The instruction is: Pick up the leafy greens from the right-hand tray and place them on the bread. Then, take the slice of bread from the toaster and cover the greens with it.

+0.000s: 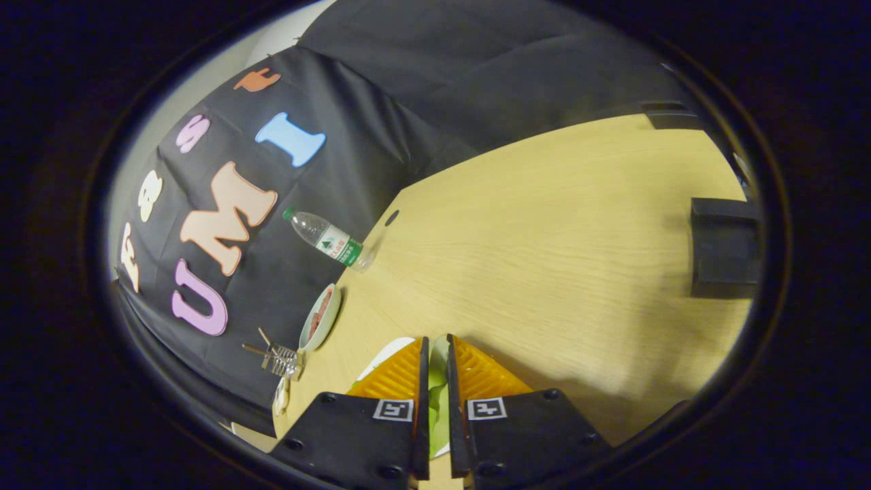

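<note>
Green leaf [437, 401], mostly hidden, sits pinched between the nearly closed fingers of the gripper [435, 350] above a pale wooden table [544, 258], with a white tray [391, 354] half-covered behind them.

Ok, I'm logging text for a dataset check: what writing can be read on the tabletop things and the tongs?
Water bottle label: print too small to read.
Two square markers on the tongs: coded patterns, no words.
The tongs are closed on the leafy greens, which carry no text.
</note>
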{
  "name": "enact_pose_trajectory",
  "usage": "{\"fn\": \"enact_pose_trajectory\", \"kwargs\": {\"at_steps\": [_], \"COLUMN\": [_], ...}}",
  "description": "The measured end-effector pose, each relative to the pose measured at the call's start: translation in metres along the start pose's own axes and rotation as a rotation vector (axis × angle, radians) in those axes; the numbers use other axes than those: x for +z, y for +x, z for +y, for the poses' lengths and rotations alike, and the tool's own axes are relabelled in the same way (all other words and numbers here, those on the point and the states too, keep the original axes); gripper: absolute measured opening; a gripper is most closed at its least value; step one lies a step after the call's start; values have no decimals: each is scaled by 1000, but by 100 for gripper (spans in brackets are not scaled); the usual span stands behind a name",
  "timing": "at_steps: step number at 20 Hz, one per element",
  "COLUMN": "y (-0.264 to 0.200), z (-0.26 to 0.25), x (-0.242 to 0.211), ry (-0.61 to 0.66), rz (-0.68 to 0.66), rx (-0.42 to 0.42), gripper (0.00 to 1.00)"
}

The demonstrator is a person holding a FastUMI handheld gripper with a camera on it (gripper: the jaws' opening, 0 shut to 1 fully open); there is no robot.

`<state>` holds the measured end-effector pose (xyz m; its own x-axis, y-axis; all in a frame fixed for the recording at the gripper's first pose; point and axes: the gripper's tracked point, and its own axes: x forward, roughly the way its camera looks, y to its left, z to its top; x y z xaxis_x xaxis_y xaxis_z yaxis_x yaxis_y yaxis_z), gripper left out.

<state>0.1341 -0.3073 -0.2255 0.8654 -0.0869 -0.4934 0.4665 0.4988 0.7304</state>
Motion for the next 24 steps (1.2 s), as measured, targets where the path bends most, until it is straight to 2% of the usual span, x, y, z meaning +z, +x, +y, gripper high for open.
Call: {"fn": "enact_pose_trajectory", "kwargs": {"at_steps": [2, 3, 10, 15, 19, 24], "y": [1, 2, -5, -18, -40, -72], "z": [1, -2, -3, 24, 72, 142], "x": [4, 6, 10, 26, 49, 48], "ry": [22, 29, 87, 126, 203, 392], "rz": [-19, -17, -51, -98, -162, -181], "rx": [22, 11, 2, 49, 152, 312], "gripper": [15, 4, 4, 3, 4, 3]}}
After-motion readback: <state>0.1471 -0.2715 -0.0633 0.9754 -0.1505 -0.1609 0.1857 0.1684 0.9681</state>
